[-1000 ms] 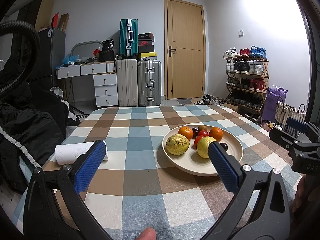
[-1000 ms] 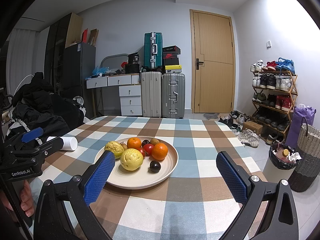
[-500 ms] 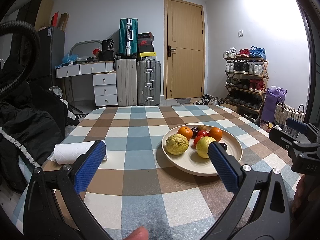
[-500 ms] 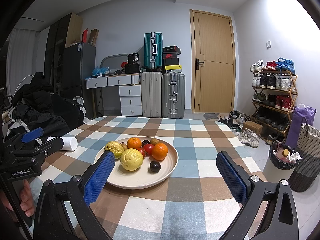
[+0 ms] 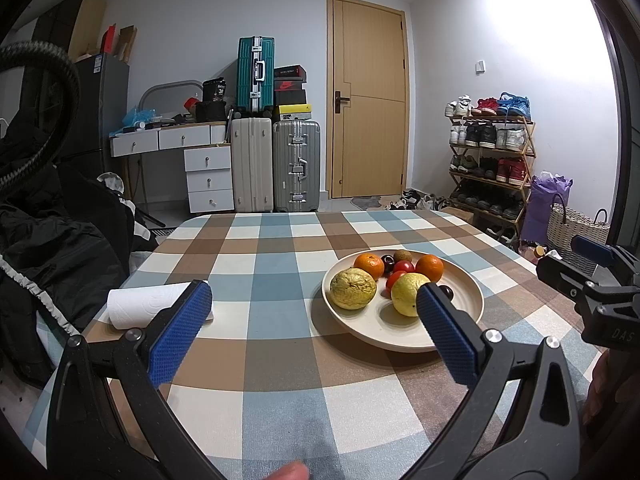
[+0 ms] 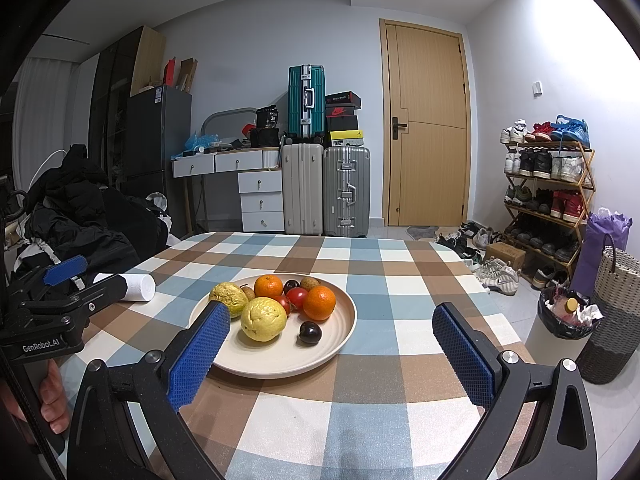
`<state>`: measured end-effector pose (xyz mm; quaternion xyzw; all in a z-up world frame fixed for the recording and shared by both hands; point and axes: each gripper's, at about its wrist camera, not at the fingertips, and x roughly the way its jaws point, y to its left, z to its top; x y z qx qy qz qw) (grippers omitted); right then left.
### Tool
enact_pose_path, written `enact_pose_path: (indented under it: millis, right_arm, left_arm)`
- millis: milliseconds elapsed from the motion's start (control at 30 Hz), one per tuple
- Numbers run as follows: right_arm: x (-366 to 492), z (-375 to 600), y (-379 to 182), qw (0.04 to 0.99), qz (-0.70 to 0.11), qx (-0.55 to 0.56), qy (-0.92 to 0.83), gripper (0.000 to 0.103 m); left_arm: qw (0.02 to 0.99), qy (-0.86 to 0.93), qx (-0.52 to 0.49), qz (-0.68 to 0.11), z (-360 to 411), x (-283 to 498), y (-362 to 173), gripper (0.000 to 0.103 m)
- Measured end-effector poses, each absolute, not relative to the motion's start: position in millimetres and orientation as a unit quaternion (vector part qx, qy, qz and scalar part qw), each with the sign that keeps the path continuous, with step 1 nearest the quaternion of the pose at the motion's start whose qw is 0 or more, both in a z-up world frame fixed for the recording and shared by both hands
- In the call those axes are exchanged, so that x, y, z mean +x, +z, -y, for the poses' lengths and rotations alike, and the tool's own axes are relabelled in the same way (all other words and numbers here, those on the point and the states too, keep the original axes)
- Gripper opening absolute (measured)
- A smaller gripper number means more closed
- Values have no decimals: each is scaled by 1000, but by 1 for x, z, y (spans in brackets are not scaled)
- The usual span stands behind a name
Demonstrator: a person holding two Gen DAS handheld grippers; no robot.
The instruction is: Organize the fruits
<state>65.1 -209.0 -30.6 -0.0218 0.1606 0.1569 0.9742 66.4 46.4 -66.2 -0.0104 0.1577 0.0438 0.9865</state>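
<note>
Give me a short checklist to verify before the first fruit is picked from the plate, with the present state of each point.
1. Left gripper jaws open and empty: ok.
2. Right gripper jaws open and empty: ok.
3. All fruit inside the plate, none on the tablecloth: ok.
4. Dark plum lies apart from the pile, free to grasp: ok.
5. Paper towel roll lies clear of the plate: ok.
6. A place to sort the fruit into: cannot tell, no second container is in view.

Open checked tabletop (image 6: 372, 280) w/ fruit plate (image 6: 344, 332) centre, paper roll (image 6: 136, 286) left.
</note>
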Motion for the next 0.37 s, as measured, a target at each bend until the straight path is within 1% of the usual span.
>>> enact_pose_path:
  millis: [367]
  right_arm:
    - [65,209,-31,974,-161,-22,157,103]
  left_arm:
    - [987,41,-9,-158,-41,68,-68,102]
